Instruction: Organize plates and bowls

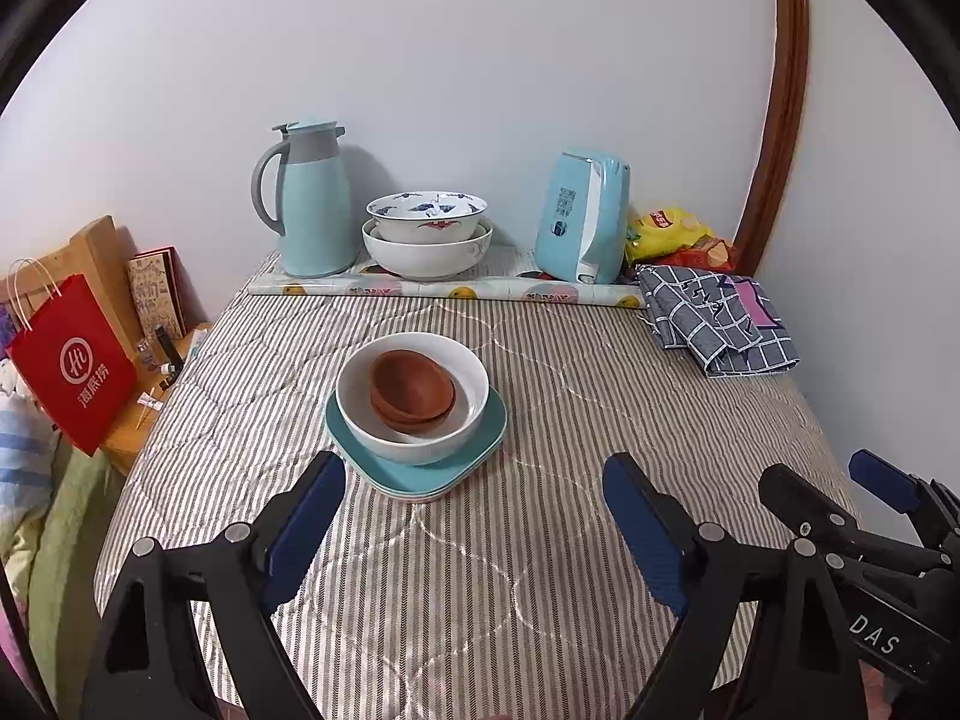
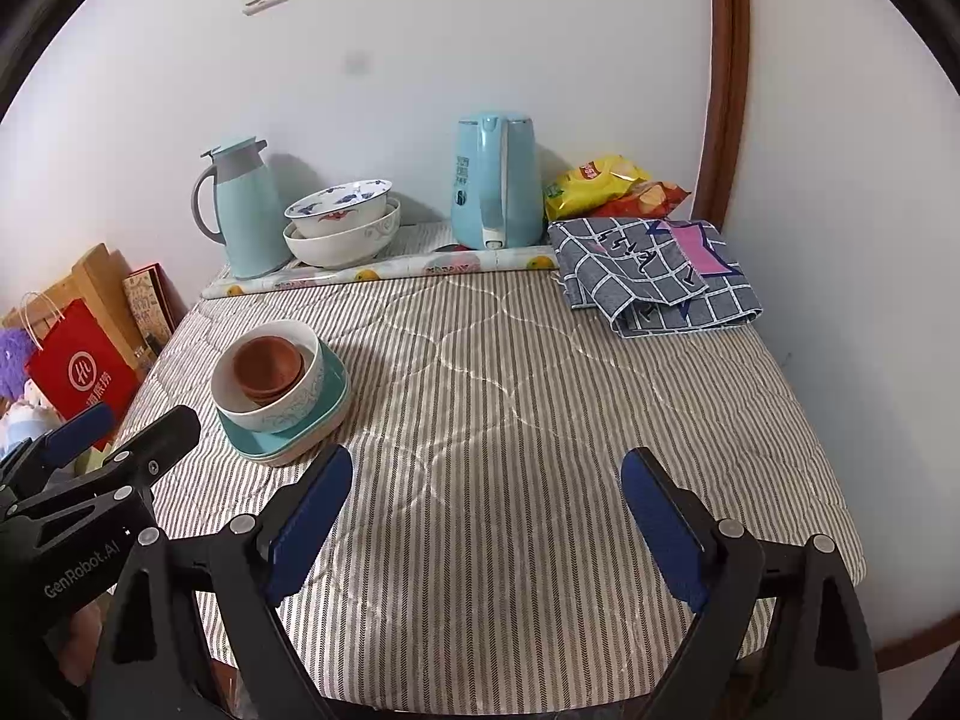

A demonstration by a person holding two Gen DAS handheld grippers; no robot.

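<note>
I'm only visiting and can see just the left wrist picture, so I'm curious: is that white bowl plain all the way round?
Observer: No. The right wrist view shows a teal pattern on the outer wall of the white bowl.
Operator: Is the other gripper holding anything?
Observer: Nothing. The right gripper is wide open above the striped cover.
Operator: Is there any writing on my gripper?
Observer: Yes. Seen from the side, the left gripper reads "GenRobot.AI" on its body.
</note>
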